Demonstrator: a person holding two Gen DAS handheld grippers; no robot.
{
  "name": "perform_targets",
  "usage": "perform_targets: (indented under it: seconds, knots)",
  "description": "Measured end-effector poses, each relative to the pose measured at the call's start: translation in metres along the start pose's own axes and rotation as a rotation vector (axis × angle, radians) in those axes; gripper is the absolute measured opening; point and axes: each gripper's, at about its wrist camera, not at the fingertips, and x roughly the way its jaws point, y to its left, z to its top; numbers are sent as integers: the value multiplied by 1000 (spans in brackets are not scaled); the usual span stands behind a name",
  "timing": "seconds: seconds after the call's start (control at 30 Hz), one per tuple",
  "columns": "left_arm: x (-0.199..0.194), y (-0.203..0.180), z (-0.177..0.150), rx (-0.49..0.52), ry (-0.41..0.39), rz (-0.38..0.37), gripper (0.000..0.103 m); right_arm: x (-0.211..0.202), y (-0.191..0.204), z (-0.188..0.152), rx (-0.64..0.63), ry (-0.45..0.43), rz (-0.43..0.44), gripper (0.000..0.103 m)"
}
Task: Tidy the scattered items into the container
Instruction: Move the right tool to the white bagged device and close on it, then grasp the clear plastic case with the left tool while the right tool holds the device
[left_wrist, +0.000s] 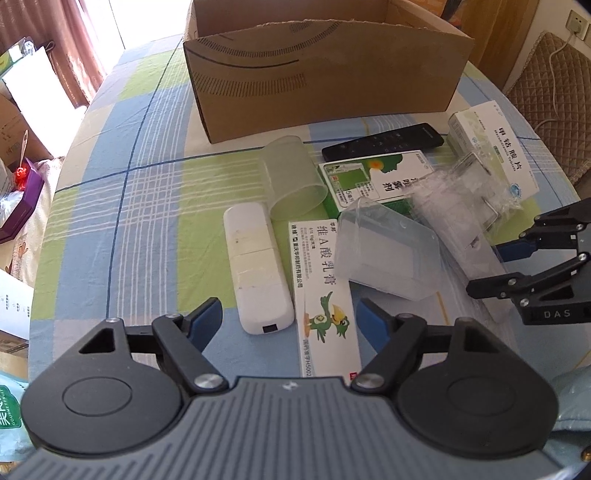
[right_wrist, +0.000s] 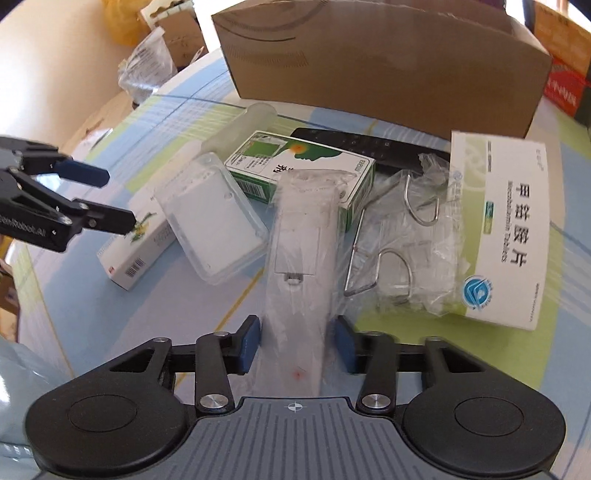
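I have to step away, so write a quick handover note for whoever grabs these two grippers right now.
Left gripper: open, empty, hovering over the white remote and the long ointment box.
Right gripper: open, its fingers either side of the plastic-wrapped remote, not yet closed.
Cardboard box: at the far side of the table; its inside is not visible.
Still on the tablecloth: black remote, green box, tablet box, frosted cup, clear case, bagged metal hooks.
Left: everything listed.
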Motion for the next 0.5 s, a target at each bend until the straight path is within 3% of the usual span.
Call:
perform_targets:
  seconds: [0.1,0.2,0.4,0.43,0.5]
  knots:
    - [-3,-7,0,38,-24,-29,77,-7,-6,-11,-13,28,-2,40]
    - [-4,-20,1,141,-52,-65,77,-18,-17,-23,-9,68,3,40]
    - [-3,-53,10,559,-127,-121,78,-43,-42,-48,43,96,-11,41]
    - [-1,-57,12,629,-132,-130,79,-47,-45,-52,56,95,-16,49]
    - [3,-62,15,752,-137,-156,82,-54,-47,-56,84,58,-51,79]
